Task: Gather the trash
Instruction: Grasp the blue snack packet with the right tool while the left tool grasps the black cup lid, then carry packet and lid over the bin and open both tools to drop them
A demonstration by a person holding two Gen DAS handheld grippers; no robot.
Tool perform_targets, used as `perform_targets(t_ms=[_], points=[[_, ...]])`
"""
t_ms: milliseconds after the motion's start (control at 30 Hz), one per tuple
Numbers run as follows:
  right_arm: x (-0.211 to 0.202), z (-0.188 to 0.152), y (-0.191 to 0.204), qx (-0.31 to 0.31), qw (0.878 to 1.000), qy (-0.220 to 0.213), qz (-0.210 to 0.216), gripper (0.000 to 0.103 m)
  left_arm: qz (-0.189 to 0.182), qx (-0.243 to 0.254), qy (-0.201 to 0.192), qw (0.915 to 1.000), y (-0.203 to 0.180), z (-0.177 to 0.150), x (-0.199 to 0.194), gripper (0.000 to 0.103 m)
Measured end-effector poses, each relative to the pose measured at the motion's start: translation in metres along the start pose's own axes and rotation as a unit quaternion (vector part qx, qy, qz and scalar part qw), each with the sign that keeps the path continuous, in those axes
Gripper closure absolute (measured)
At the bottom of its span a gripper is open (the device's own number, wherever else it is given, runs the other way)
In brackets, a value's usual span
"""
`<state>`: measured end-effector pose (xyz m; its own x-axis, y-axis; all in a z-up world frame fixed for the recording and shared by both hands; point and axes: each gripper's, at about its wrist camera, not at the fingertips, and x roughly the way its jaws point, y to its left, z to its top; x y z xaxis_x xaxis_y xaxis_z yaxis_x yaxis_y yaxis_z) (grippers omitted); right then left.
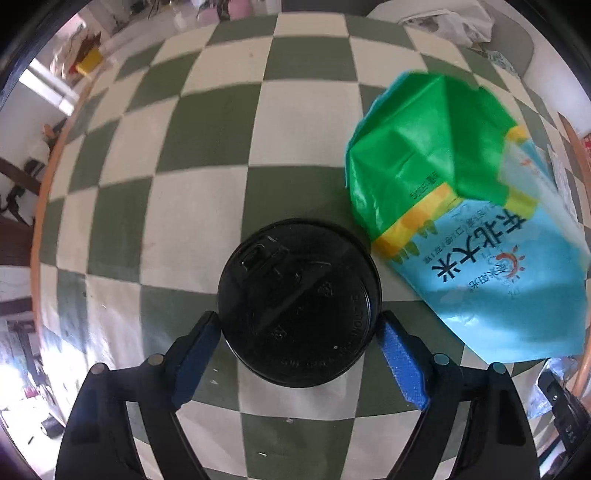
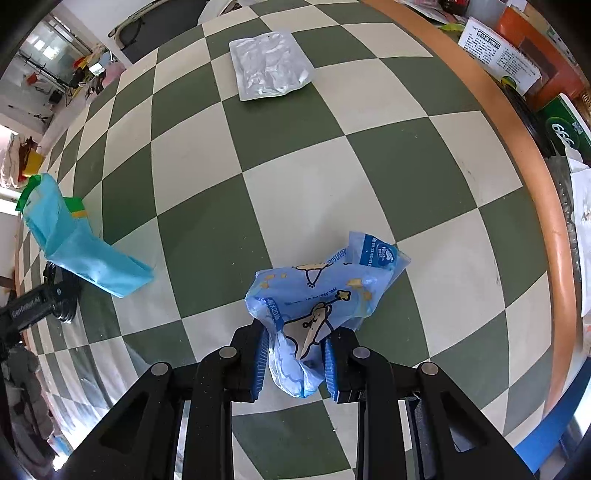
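Note:
In the left wrist view my left gripper (image 1: 298, 325) is closed around a cup with a black lid (image 1: 299, 301), its blue pads touching the rim on both sides. A blue and green rice bag (image 1: 465, 218) lies on the checkered table just right of the cup. In the right wrist view my right gripper (image 2: 295, 350) is shut on a crumpled light-blue plastic wrapper (image 2: 321, 295) with cartoon prints. A flat silver foil pouch (image 2: 271, 65) lies at the far side of the table. The rice bag also shows at the left in the right wrist view (image 2: 77, 243).
The green and white checkered tablecloth (image 2: 295, 155) covers a round table with an orange rim (image 2: 524, 147). Boxes and papers (image 2: 502, 55) stand beyond the right rim. A chair with a white bag (image 1: 454, 22) is behind the table.

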<state>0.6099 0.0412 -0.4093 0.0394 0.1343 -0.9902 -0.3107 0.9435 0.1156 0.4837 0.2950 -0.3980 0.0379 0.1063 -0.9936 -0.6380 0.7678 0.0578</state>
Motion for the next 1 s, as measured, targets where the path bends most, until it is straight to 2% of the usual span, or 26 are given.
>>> perform_targets(t_ms=[200,500,633,867,1000], points=[[-0.012,-0.01,-0.003,-0.001,1.0,0.003,0.012,0.077,0.008,0.0,-0.026,0.9996,-0.003,-0.013,-0.024,0.019],[-0.049,-0.031,0.0,-0.019,0.999,-0.019,0.031,0.077,-0.006,-0.005,-0.07,0.9975,0.007,-0.078,-0.079,0.018],[-0.073,-0.054,0.015,-0.04,0.998,-0.032,0.042,0.077,-0.019,-0.002,-0.089,0.9958,0.039,-0.118,-0.099,0.019],[-0.119,-0.127,0.049,-0.071,0.993,-0.062,0.069,0.078,-0.049,0.007,-0.127,0.9906,0.087,-0.192,-0.138,0.018],[-0.148,-0.196,0.064,-0.073,0.99,-0.088,0.084,0.078,-0.073,0.016,-0.151,0.9858,0.113,-0.248,-0.161,0.018]])
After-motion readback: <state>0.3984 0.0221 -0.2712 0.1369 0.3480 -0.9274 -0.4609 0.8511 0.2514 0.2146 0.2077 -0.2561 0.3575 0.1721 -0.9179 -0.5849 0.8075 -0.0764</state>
